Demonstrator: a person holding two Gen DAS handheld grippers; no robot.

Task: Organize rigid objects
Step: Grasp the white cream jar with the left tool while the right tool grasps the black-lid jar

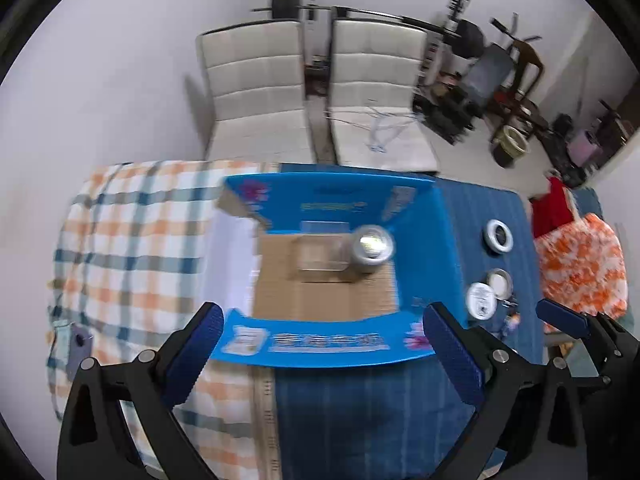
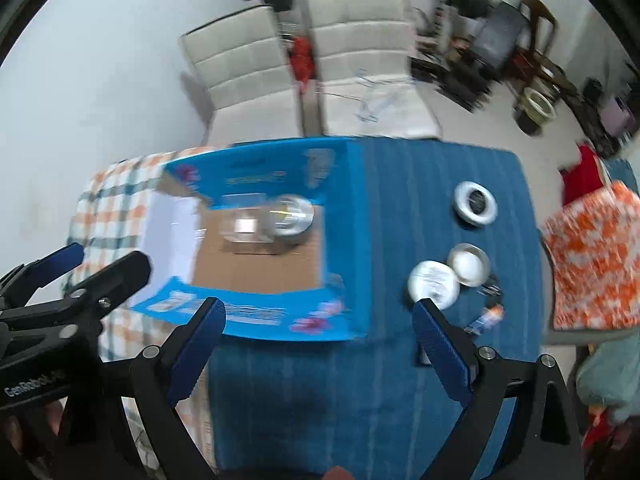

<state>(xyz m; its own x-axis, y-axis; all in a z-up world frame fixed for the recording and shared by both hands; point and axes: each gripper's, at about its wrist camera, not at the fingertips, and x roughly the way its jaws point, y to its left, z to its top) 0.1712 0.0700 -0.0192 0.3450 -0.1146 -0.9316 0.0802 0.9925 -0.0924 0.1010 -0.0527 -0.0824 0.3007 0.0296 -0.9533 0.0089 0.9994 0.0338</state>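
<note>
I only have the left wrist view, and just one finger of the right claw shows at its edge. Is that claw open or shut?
Observer: Open. In the right wrist view the right claw has its fingers spread wide with nothing between them.
Operator: What is it closest to?
Observer: The white round lid on the blue cloth. One fingertip overlaps the lid's near edge in that view. I cannot tell if they touch.
</note>
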